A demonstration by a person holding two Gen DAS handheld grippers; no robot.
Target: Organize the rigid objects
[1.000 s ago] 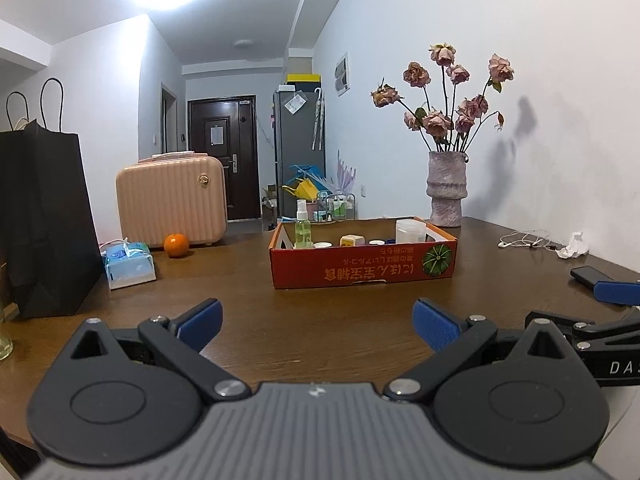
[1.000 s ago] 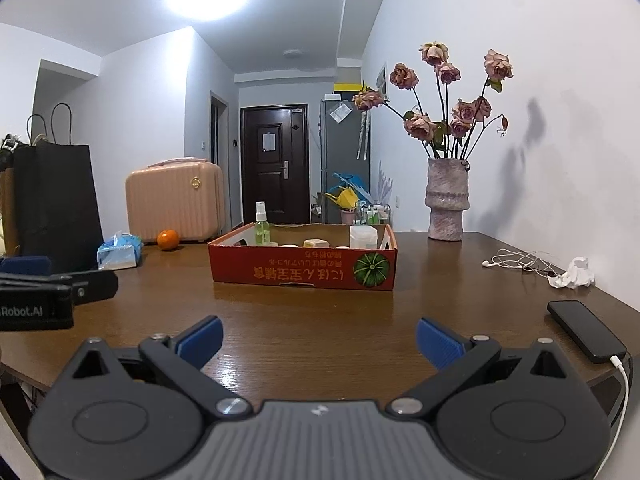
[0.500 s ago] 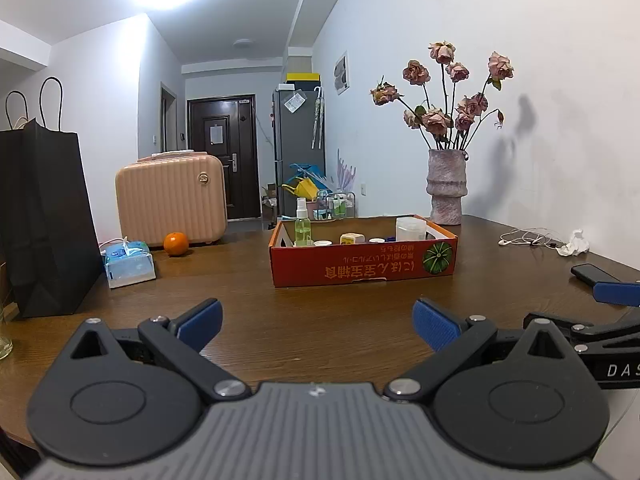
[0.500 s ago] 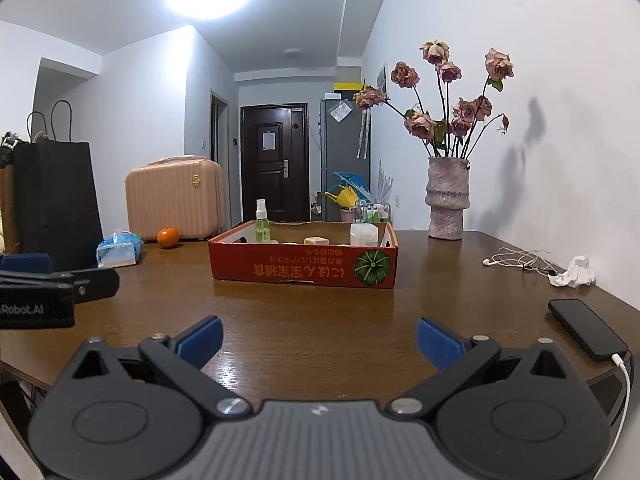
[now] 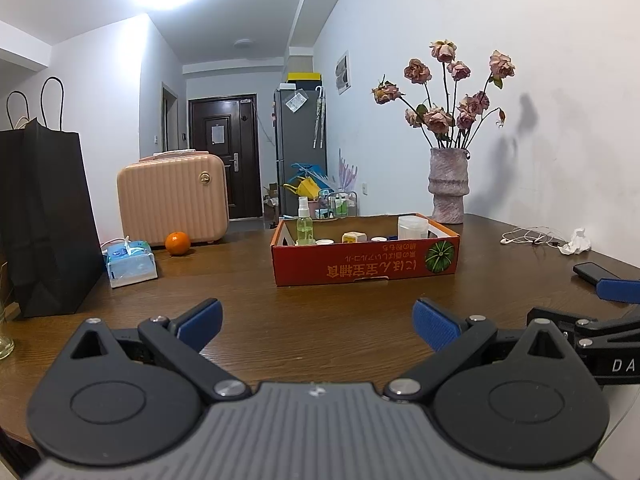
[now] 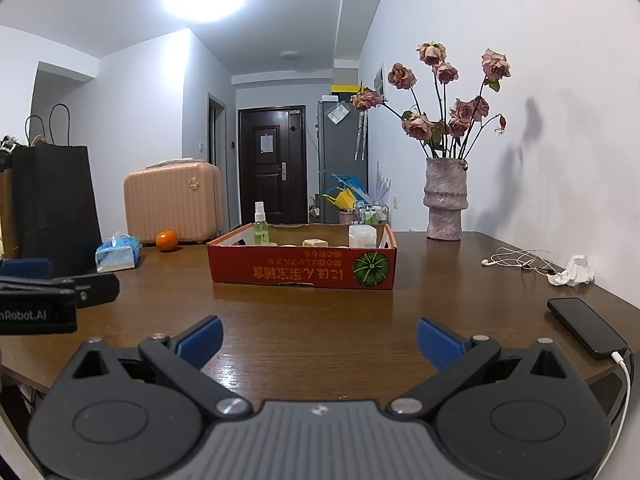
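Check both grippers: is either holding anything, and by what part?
Nothing is held. The left gripper and right gripper both have jaws spread wide over the bare table, well short of the red box.

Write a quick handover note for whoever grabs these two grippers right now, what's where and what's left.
Left gripper: open, empty, low over the near table.
Right gripper: open, empty, beside it.
Red box sits mid-table, holding a spray bottle, a white container and small jars.
Still loose on the table: orange, tissue pack, phone, earphones.
Nothing is in either gripper; the sorting is still to do.
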